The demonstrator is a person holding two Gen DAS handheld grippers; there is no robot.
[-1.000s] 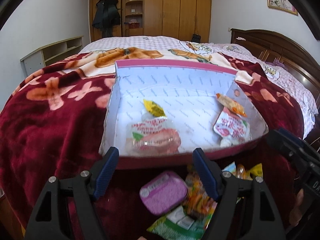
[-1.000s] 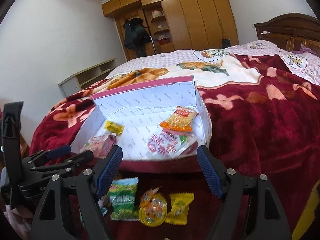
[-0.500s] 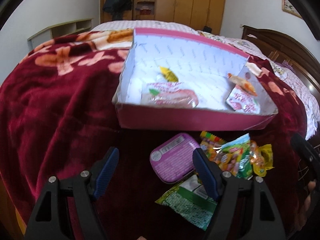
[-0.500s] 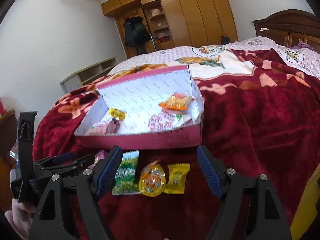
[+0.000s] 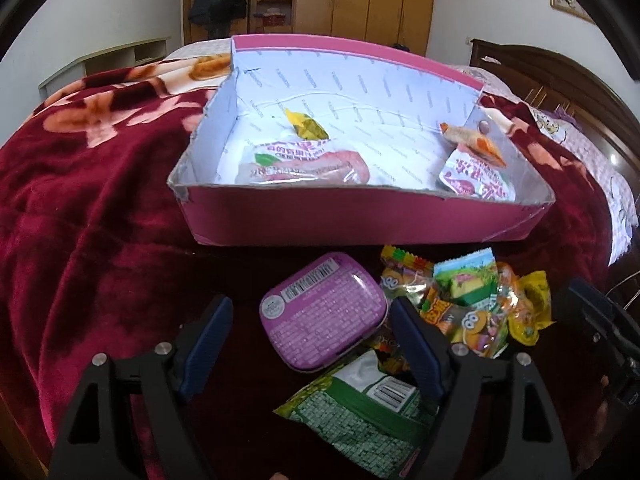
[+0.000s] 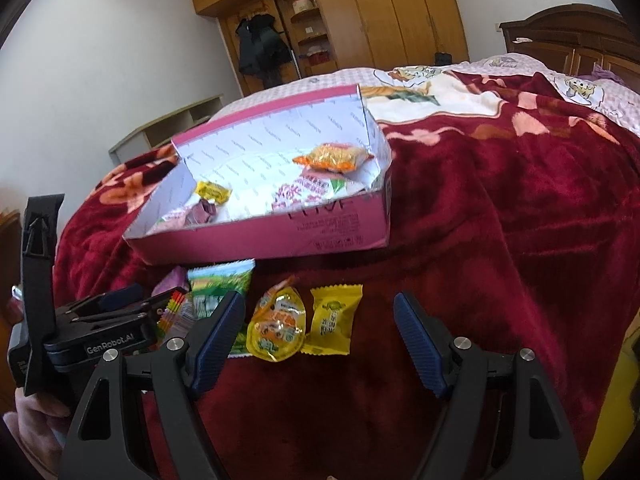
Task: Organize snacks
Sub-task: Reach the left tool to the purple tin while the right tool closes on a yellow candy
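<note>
The left gripper (image 5: 310, 326) has its jaws wide and opening, holding nothing. The purple tin (image 5: 323, 311) lies between its blue fingers (image 5: 414, 340), nearer the right-hand one, and no pad presses on it; whether that finger brushes the tin's edge is hard to tell from this angle. Just below the tin a green packet (image 5: 362, 416) lies partly under the same finger. To the right of the tin sits a heap of small snacks: a gummy bag (image 5: 460, 320), a green-and-white packet (image 5: 466, 278) and a yellow sweet (image 5: 530, 308).

The right gripper (image 6: 320, 338) also stands wide apart and empty. Between its fingers, on the red blanket (image 6: 500, 240), lie a round yellow jelly cup (image 6: 276, 328) and a yellow sachet (image 6: 332, 320), side by side and touching; neither is gripped. A green packet (image 6: 220, 280) shows past its left finger.

Beyond the loose snacks stands the pink box (image 5: 360, 216), open-topped, on the blanket. Inside it are a pink-and-clear pouch (image 5: 304, 164), a small yellow sweet (image 5: 306, 126), a red-and-white packet (image 5: 476, 182) and an orange packet (image 5: 472, 142) leaning on top of that one in the right corner.
</note>
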